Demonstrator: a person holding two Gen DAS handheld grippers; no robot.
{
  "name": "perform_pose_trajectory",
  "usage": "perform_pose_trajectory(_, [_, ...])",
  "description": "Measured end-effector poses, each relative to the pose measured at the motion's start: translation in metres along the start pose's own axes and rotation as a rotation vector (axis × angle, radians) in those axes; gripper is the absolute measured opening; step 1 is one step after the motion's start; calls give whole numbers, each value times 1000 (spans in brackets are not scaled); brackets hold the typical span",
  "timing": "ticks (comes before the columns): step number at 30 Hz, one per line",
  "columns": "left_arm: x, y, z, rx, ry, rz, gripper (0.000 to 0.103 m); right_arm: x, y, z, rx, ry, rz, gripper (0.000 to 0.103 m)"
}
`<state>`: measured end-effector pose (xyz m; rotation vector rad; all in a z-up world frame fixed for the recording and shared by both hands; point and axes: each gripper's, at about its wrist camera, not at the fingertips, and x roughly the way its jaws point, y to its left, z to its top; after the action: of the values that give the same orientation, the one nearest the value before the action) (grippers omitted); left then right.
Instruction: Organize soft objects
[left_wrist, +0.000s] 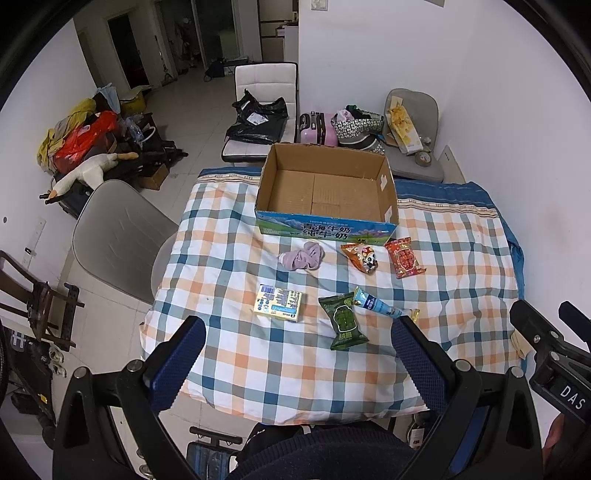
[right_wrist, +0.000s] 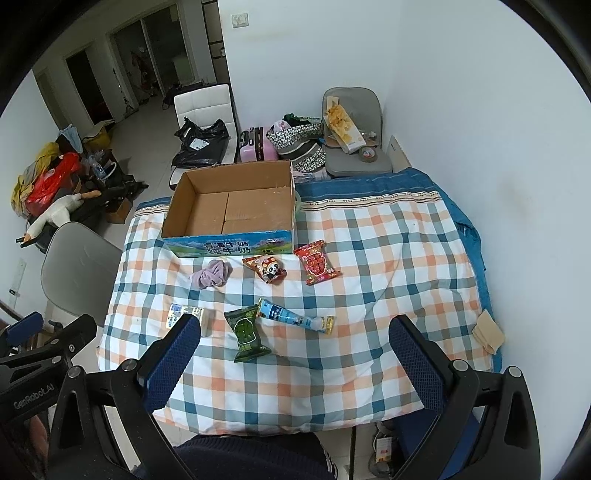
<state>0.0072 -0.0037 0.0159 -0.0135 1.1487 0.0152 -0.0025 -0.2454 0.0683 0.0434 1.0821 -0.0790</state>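
Observation:
An empty cardboard box (left_wrist: 327, 192) (right_wrist: 231, 206) stands at the far side of the checked cloth. In front of it lie a purple scrunchie (left_wrist: 303, 256) (right_wrist: 212, 274), a panda snack bag (left_wrist: 360, 256) (right_wrist: 266, 268), a red packet (left_wrist: 404, 257) (right_wrist: 316, 262), a green packet (left_wrist: 343, 320) (right_wrist: 246, 332), a blue tube (left_wrist: 378, 304) (right_wrist: 291, 316) and a small yellow box (left_wrist: 279, 303) (right_wrist: 188, 314). My left gripper (left_wrist: 297, 334) and right gripper (right_wrist: 291, 332) hover open and empty above the table's near edge.
The checked cloth (left_wrist: 258, 369) (right_wrist: 369, 258) covers the table. A beige folded cloth (right_wrist: 487, 332) lies at the right edge. A grey chair (left_wrist: 118, 240) stands to the left, more chairs, bags and a pink suitcase (left_wrist: 317, 127) behind. A white wall is at the right.

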Motion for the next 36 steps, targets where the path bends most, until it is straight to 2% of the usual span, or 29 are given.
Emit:
perform_pose_trajectory(12, [-12,-1,7,-1,-17,-1,103,-14,-14,6,-1,-7,1,103])
perform_pose_trajectory(19, [-16,0,10,10,-40,11,103,-21,-10,19,8,-16,-1,103])
perform_pose_trajectory(28, [-20,2,5,17,-81,20,103,-24,-8,19,5,-24,2,103])
perform_pose_trajectory(36, [-21,1,5,15,-87,21,103,-29,-5,26,7,-36,1,103])
